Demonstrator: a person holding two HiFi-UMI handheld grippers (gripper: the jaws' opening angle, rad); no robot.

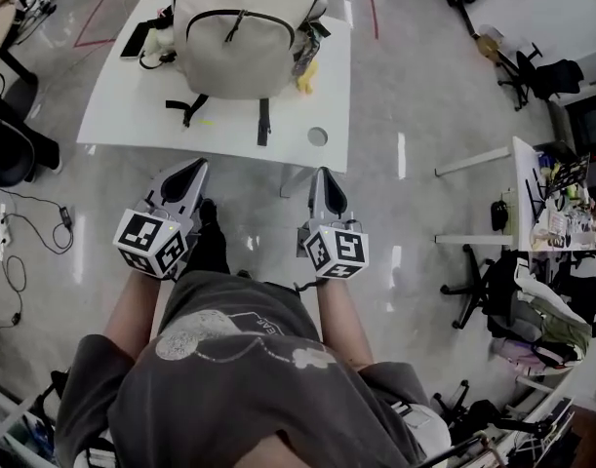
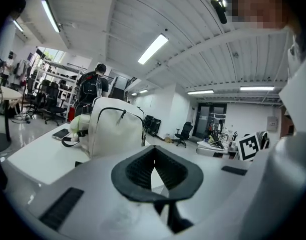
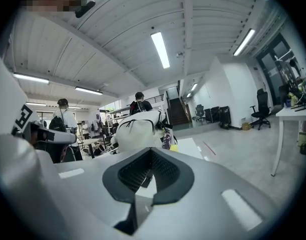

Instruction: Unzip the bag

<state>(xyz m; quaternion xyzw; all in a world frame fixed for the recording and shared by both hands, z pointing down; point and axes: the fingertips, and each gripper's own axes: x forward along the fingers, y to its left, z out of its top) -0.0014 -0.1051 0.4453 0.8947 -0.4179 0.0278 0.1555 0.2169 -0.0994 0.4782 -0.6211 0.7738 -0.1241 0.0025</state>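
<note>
A white backpack (image 1: 244,32) stands upright at the far side of the white table (image 1: 132,115), its dark zipper line arching across the front with a pull (image 1: 234,27) hanging near the top. Both grippers hover over the floor short of the table's near edge, well apart from the bag. My left gripper (image 1: 195,169) is shut with nothing in it, and so is my right gripper (image 1: 322,174). The left gripper view shows the backpack (image 2: 115,126) ahead beyond the closed jaws of the left gripper (image 2: 154,151). The right gripper view shows the backpack (image 3: 137,129) past the right gripper (image 3: 150,154).
A phone (image 1: 135,39) and a pale plush toy (image 1: 161,42) lie left of the bag, a yellow item (image 1: 305,74) to its right. Bag straps (image 1: 263,120) trail toward the near edge. A black chair (image 1: 10,149) stands left, a cluttered desk (image 1: 546,203) right.
</note>
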